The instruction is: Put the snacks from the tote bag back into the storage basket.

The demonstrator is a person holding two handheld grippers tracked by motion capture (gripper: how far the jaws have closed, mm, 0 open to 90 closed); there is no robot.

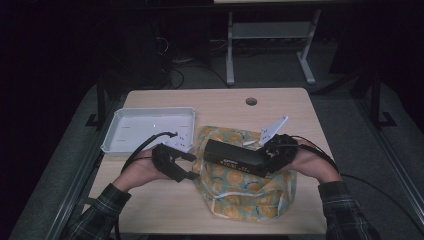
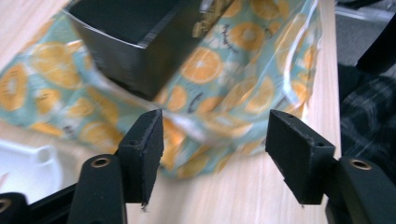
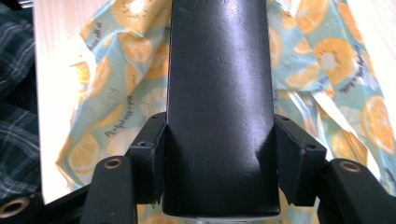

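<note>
Nearest the person, the left gripper [image 1: 186, 166] hangs just off the left edge of the orange-print bag [image 1: 240, 197], its jaws apart with nothing between them; in the left gripper view the two black pads frame bare table [image 2: 261, 196] and the bag's crumpled near hem [image 2: 210, 135], without touching it. The bag lies flat on the wooden table, teal with orange slices, wrinkled and limp, so it will likely shift or fold if only one side is pulled. Lying across it is the black box [image 1: 235, 157], long and narrow, matte with a faint sheen and a small label on its side; its long axis runs left to right across the table, tilted slightly away at the left end. The right gripper [image 1: 270, 155] is clamped on the box's right end, pads pressed against both long sides, as its own view shows [image 3: 219, 93]. The box's free left end points straight at the left gripper, which is the nearer tool to the bag's mouth, so the coming move probably turns on that hand opening the bag. Beyond, at the table's left rear, sits the white tray [image 1: 115, 132], empty as far as I can tell.
</note>
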